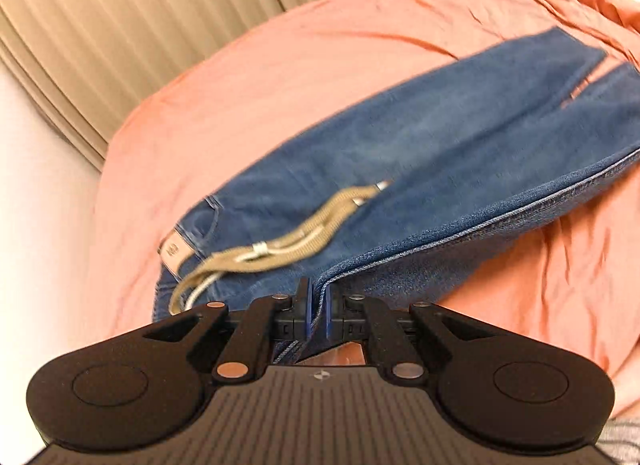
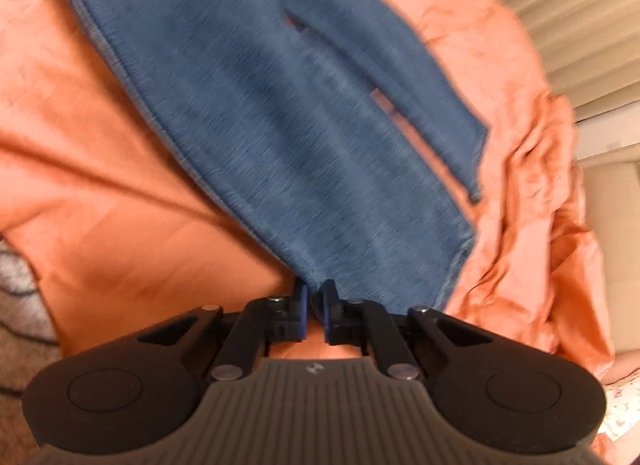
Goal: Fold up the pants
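Blue denim pants (image 1: 420, 145) lie on an orange bedsheet (image 1: 280, 65), waist at the near left with a tan drawstring (image 1: 280, 233) and a leather patch (image 1: 174, 251). My left gripper (image 1: 318, 305) is shut on the near edge of the pants at the waist end and lifts that fold. In the right wrist view the legs of the pants (image 2: 280, 125) stretch away from me. My right gripper (image 2: 314, 305) is shut on the hem corner of one leg. The other leg lies to the right with a gap between them.
Beige pleated curtains (image 1: 120, 25) hang behind the bed and show in the right wrist view (image 2: 580, 25). The orange sheet (image 2: 540, 205) is bunched at the right. A patterned rug (image 2: 20, 305) lies at the lower left.
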